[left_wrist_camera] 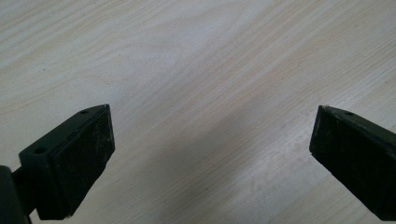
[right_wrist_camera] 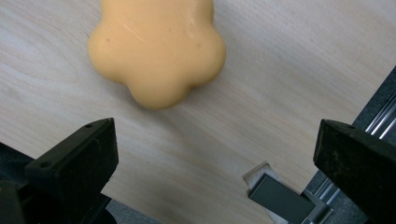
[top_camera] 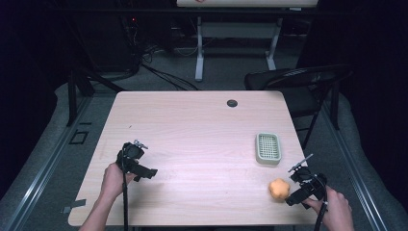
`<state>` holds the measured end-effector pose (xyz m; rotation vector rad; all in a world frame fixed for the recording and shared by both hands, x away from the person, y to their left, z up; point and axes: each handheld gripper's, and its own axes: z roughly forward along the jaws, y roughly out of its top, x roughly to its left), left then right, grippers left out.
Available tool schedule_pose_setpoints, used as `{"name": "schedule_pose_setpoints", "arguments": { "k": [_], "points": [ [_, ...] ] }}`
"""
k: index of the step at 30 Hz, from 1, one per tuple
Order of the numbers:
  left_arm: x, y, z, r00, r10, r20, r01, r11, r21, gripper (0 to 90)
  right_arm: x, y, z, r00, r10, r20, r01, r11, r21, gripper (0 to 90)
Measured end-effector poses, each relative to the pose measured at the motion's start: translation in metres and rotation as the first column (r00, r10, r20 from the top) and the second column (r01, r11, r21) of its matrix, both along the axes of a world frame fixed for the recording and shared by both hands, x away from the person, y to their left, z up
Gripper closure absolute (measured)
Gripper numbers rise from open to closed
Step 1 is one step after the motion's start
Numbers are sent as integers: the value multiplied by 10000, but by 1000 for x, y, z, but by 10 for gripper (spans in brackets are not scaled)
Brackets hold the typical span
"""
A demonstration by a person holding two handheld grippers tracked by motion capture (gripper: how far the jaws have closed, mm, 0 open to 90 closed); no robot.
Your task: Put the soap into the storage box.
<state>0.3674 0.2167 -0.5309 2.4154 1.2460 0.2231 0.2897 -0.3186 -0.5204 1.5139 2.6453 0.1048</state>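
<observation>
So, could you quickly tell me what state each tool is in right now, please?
Left tool: open, holding nothing, over bare table.
Right tool: open, holding nothing; the orange flower-shaped piece lies just ahead of it.

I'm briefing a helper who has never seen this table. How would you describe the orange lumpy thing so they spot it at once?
Start at the light wooden table and go to its right front corner, where the right gripper hovers. Just left of that gripper lies the orange flower-shaped soap, flat on the wood. Unlike the pale green slatted soap dish farther back, it is solid, rounded, lobed at the edge and orange.
</observation>
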Motion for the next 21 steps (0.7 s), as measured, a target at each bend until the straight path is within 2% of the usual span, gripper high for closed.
{"name": "schedule_pose_setpoints", "arguments": {
  "k": [1, 3, 4, 5, 8, 10, 11, 12, 13, 14, 15, 16, 17, 19, 20, 21],
  "points": [
    [0, 0, 0, 10000, 8, 8, -8, 10000, -13, 1, -1, 2, -2, 9991, -256, 339, 247, 9994, 260, 0],
    [0, 0, 0, 10000, -4, 7, 4, 10000, -8, 1, 0, 3, 0, 9999, -53, 164, 52, 9999, 108, 0],
    [0, 0, 0, 10000, 4, 11, -4, 10000, -21, 2, -1, 7, -3, 9982, -307, 514, 282, 9984, 495, 0],
    [0, 0, 0, 10000, 2, -7, -2, 10000, -21, 1, 1, 11, -1, 9991, -98, 411, 89, 9997, 206, 0],
    [0, -1, 0, 10000, 0, -15, 0, 10000, -36, 1, 4, 14, 0, 9996, 127, 268, -134, 9996, 263, 0],
    [0, -1, 0, 10000, 0, -18, 0, 10000, -32, 1, 1, 22, -8, 9934, -438, 1056, 333, 9945, 996, 0],
    [0, -1, 0, 10000, 0, -18, 0, 10000, -32, 1, 1, 22, -8, 9934, -438, 1056, 333, 9945, 996, 0],
    [0, -1, 0, 10000, 1, -17, -1, 10000, -32, 1, 6, 22, 0, 9989, 292, 375, -300, 9993, 220, 0],
    [0, -1, 0, 10000, -3, -17, 3, 10000, -35, 1, 7, 26, -2, 9982, 213, 553, -237, 9988, 425, 0],
    [0, -1, 0, 10000, -14, -25, 14, 10000, -27, 1, 7, 26, -2, 9982, 213, 553, -237, 9988, 425, 0],
    [0, -1, 0, 10000, -25, -26, 25, 10000, -23, 1, 9, 27, 1, 9981, 570, 244, -573, 9983, 104, 0],
    [0, -1, 0, 10000, -24, -21, 24, 10000, -40, 1, 10, 30, 0, 9978, 609, 246, -610, 9981, 36, 0],
    [0, -1, -1, 10000, -37, -26, 37, 10000, -18, 1, 14, 31, 3, 9949, 989, -179, -994, 9946, -308, 0],
    [0, -1, -1, 10000, -27, -25, 27, 10000, -31, 1, 15, 35, 0, 9955, 950, -29, -951, 9953, -164, 0],
    [0, -1, -1, 10000, -27, -25, 27, 10000, -31, 1, 11, 38, -6, 9976, 363, 586, -387, 9984, 412, 0],
    [0, -1, -1, 10000, -22, -30, 21, 10000, -31, 1, 19, 37, 4, 9898, 1363, -412, -1387, 9884, -624, 0]
  ]
}}
